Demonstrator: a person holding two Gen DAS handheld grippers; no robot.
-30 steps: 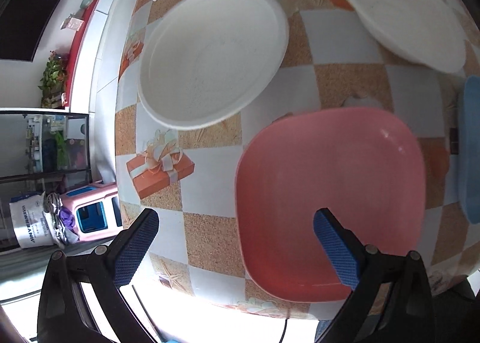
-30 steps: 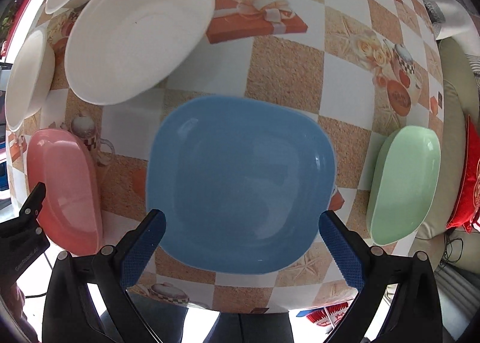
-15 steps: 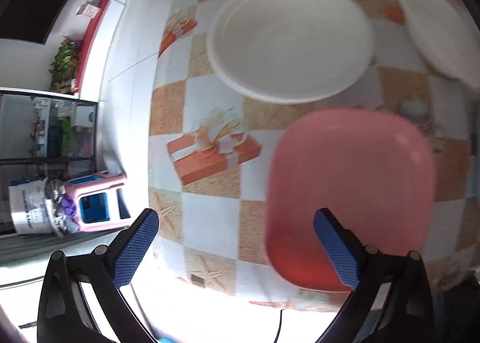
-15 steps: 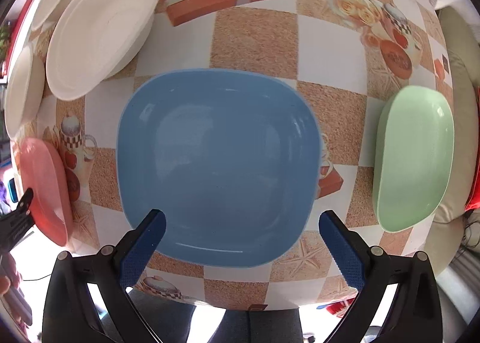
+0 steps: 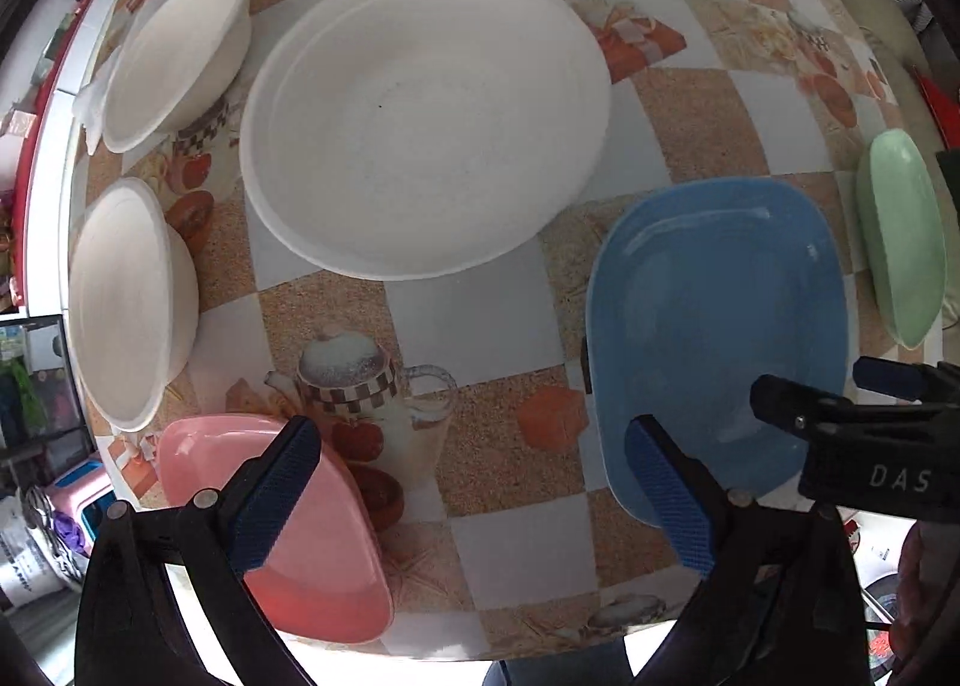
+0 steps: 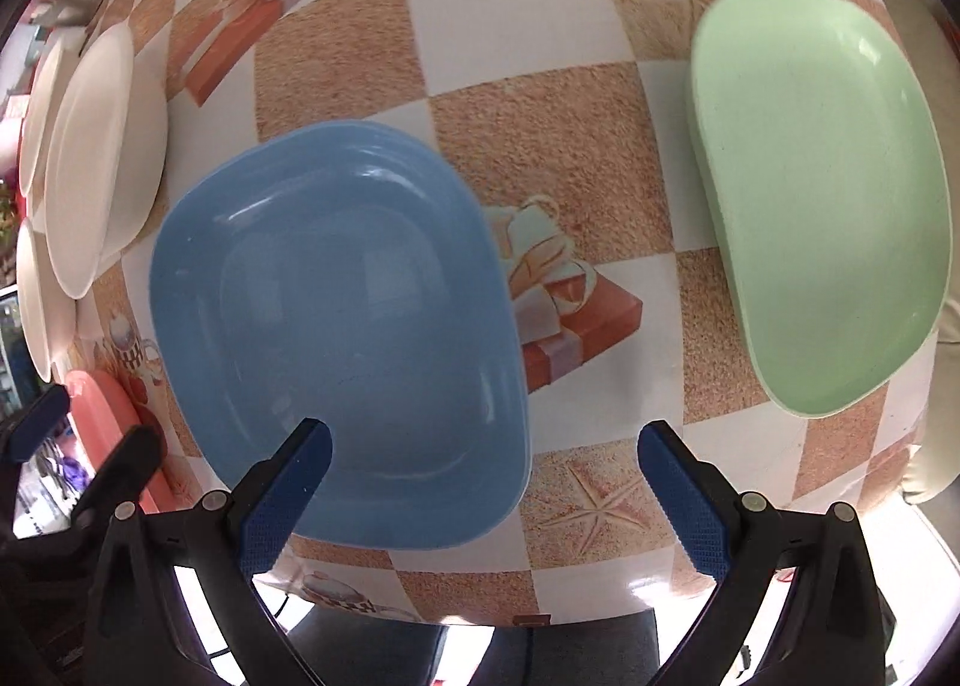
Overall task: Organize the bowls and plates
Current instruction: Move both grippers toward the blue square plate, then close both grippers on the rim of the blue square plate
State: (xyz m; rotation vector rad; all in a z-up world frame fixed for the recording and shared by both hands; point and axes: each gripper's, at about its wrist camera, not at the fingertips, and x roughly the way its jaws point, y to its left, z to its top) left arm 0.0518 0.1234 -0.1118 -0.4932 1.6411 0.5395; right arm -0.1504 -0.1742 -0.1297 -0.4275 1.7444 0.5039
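Observation:
My left gripper (image 5: 468, 482) is open above the near table edge, between a pink square plate (image 5: 312, 554) on its left and a blue square plate (image 5: 720, 338) on its right. A big white round plate (image 5: 420, 122) lies ahead, with two white bowls (image 5: 174, 56) (image 5: 120, 302) to its left. A green square plate (image 5: 900, 242) sits far right. My right gripper (image 6: 480, 482) is open and empty over the blue plate's (image 6: 336, 326) near right corner, with the green plate (image 6: 822, 206) to the right.
The table (image 5: 498, 326) wears a checked orange-and-white cloth with printed teapots and gift boxes. White dishes (image 6: 90, 158) crowd its left edge in the right wrist view. A pink stool (image 5: 78, 494) and a bag stand on the floor at lower left.
The left gripper swung right, from the pink plate toward the table's middle, so the blue and green plates came into view. The right gripper shifted right, toward the green plate.

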